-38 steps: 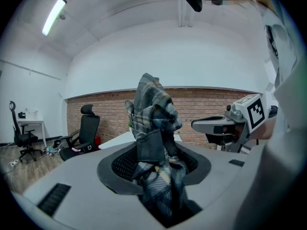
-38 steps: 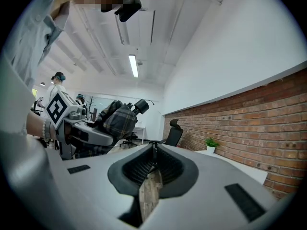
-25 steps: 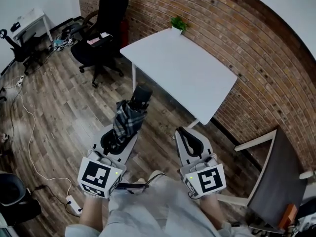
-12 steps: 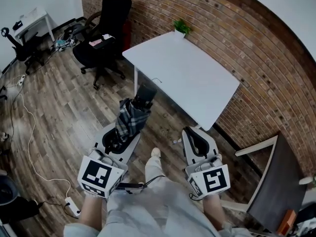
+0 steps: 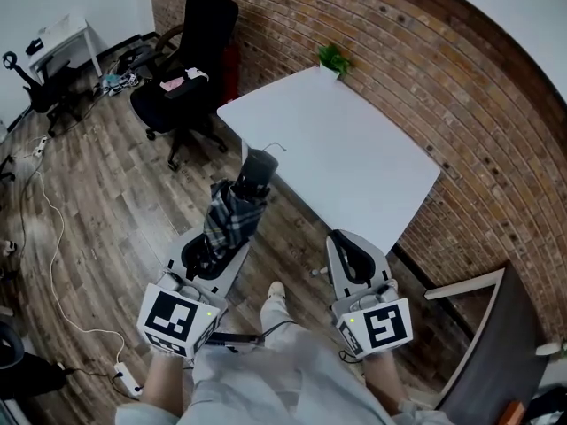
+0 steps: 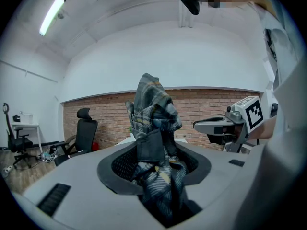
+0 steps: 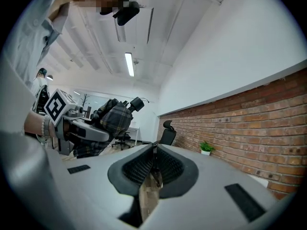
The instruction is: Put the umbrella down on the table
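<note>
A folded plaid umbrella (image 5: 232,215) with a black handle (image 5: 255,171) sticks out forward from my left gripper (image 5: 215,248), which is shut on its fabric. In the left gripper view the umbrella (image 6: 154,143) fills the gap between the jaws. My right gripper (image 5: 347,248) is beside it, shut with nothing in it; its jaw tips meet in the right gripper view (image 7: 154,153). There the umbrella (image 7: 112,116) shows at the left. The white table (image 5: 354,162) stands just ahead of both grippers, with its near edge close to the umbrella's handle.
A small potted plant (image 5: 333,58) sits at the table's far corner by the brick wall (image 5: 461,87). A black office chair (image 5: 190,51) stands left of the table. A cable and power strip (image 5: 124,374) lie on the wooden floor. A chair (image 5: 483,326) is at lower right.
Both grippers and the held umbrella have come closer to the table, whose near edge now reaches further down the view. A foot has stepped into view between the grippers.
</note>
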`<control>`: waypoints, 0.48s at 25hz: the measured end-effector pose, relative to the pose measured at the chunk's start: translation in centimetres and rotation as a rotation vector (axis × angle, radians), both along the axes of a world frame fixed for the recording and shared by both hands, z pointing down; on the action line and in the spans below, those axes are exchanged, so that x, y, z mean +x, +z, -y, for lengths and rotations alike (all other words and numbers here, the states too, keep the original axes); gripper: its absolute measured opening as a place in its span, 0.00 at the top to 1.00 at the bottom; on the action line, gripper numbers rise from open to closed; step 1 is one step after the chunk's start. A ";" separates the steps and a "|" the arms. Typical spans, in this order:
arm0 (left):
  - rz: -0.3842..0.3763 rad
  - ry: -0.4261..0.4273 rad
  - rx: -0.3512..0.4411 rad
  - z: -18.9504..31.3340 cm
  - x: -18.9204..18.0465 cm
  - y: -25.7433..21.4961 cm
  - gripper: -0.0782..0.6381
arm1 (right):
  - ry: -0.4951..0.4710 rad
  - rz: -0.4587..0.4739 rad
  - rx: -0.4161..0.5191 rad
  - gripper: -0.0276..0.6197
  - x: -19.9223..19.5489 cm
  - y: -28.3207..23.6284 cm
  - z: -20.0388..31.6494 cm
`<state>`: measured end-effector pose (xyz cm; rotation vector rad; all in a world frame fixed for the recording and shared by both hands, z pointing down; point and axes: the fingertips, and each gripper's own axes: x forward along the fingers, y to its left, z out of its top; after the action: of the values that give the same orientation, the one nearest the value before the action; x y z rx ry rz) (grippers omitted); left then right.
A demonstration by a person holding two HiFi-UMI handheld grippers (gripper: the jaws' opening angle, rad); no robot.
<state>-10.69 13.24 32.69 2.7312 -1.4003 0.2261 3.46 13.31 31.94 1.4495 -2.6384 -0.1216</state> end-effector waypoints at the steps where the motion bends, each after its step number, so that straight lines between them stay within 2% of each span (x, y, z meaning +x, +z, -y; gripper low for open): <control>1: 0.000 -0.003 -0.002 1.2 0.2 0.0 0.61 | -0.004 0.002 -0.002 0.87 0.2 0.1 1.2; 8: 0.013 -0.028 -0.009 9.7 2.3 0.5 0.61 | -0.046 -0.010 -0.019 0.87 1.8 1.0 10.2; 12: -0.011 -0.049 -0.019 14.4 3.8 0.6 0.61 | -0.093 -0.008 -0.038 0.87 2.6 1.4 15.1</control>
<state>-6.90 -1.12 33.32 2.6754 -1.4526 0.2196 6.10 -1.78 33.30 1.3127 -2.6864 -0.0856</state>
